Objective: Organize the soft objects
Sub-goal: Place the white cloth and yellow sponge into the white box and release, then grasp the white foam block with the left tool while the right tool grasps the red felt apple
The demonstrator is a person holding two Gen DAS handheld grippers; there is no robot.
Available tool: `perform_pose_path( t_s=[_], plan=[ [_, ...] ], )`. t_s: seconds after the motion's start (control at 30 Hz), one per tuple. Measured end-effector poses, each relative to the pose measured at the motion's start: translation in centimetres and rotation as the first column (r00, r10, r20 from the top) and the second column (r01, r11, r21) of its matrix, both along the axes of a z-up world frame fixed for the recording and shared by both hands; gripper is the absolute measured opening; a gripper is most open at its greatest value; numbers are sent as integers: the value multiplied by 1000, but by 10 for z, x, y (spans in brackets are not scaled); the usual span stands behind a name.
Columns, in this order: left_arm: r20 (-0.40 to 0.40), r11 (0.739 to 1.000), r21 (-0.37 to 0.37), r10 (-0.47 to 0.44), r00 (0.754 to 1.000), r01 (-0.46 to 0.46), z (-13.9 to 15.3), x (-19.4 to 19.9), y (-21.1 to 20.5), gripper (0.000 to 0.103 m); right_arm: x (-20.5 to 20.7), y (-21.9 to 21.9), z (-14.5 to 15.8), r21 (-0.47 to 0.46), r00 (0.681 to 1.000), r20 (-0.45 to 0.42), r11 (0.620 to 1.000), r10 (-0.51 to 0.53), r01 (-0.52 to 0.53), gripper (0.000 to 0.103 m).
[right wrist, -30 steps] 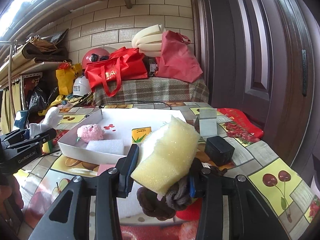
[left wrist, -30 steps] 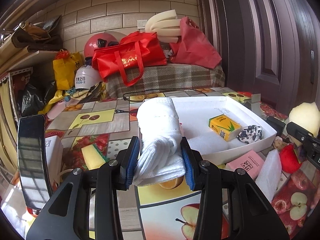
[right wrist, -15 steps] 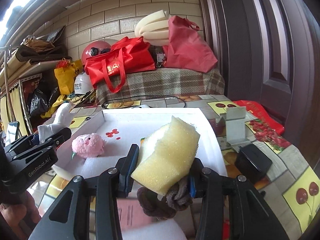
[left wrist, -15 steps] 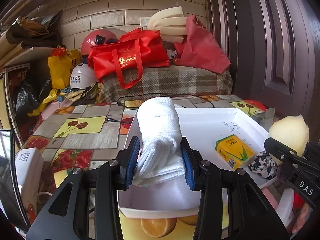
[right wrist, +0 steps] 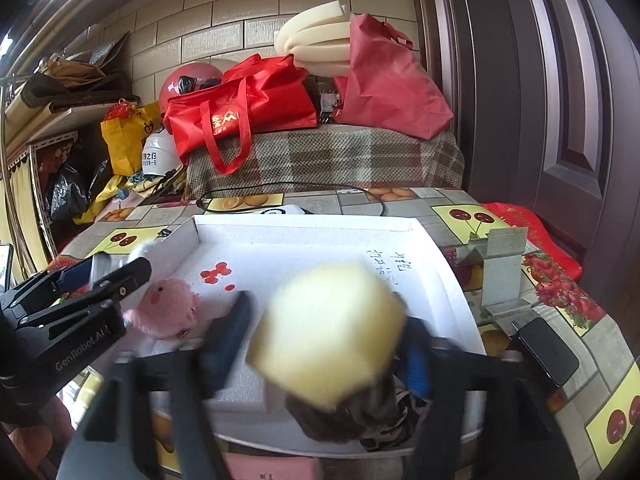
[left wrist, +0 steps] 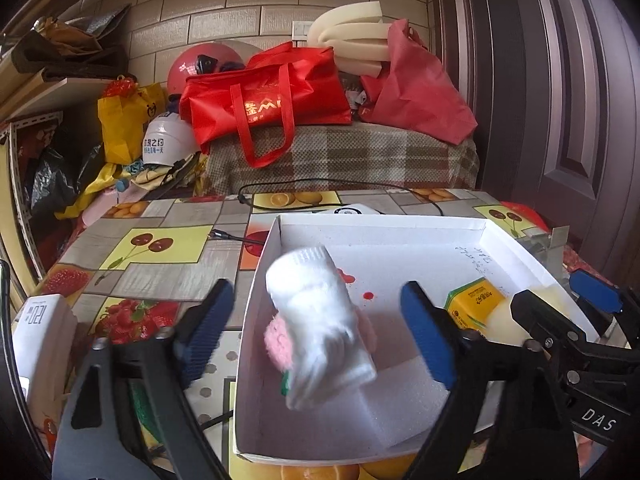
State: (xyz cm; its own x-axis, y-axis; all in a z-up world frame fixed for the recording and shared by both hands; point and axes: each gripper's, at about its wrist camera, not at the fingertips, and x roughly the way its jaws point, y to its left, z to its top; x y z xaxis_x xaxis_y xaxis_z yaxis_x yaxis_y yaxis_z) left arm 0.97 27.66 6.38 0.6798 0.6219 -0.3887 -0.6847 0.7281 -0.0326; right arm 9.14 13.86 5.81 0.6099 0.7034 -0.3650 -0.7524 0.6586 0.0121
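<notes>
Released since 0.5 s ago, blurred white rolled towel (left wrist: 320, 328) drops into box (left wrist: 256, 280) w/ left hand-held gripper (left wrist: 316, 336) wide open.

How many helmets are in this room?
2. A red helmet sits behind the red bag on the bench, and a white helmet is lower down beside the yellow bag. More might hide in the clutter.

The white towel roll (left wrist: 320, 328) hides most of the pink plush (left wrist: 278, 342); the yellow sponge (right wrist: 326, 334) is motion-blurred.
</notes>
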Motion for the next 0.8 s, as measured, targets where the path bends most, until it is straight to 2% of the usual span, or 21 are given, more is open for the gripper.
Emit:
perform_pose_path(
  t_s=[0.03, 0.13, 0.23, 0.37, 0.47, 0.67, 0.8],
  plan=[
    [5, 1000, 16, 13, 1000, -13, 1, -1, -2, 100, -1, 0, 1, 6, 1000, 9, 1000, 4, -4, 90],
    [18, 1000, 20, 21, 1000, -21, 2, -5, -2, 103, 0, -1, 2, 14, 1000, 14, 1000, 0, 0, 93],
    [33, 999, 22, 37, 999, -37, 3, -9, -1, 103, -1, -3, 3, 24, 1000, 26, 1000, -4, 3, 97],
    [61, 998, 43, 44, 997, -47, 5, -14, -4, 103, -12, -8, 6, 47, 995, 88, 998, -51, 47, 103],
    [62, 997, 57, 52, 997, -55, 6, -16, -8, 103, -17, -11, 5, 31, 994, 82, 997, -72, 70, 103],
    [44, 998, 54, 12, 999, -15, 5, -28, -20, 103, -37, -32, 5, 59, 995, 95, 998, -34, 28, 103],
    [29, 995, 72, -74, 997, 72, 5, -40, -39, 103, -49, -53, 3, 71, 997, 72, 997, 9, -14, 103]
  ],
)
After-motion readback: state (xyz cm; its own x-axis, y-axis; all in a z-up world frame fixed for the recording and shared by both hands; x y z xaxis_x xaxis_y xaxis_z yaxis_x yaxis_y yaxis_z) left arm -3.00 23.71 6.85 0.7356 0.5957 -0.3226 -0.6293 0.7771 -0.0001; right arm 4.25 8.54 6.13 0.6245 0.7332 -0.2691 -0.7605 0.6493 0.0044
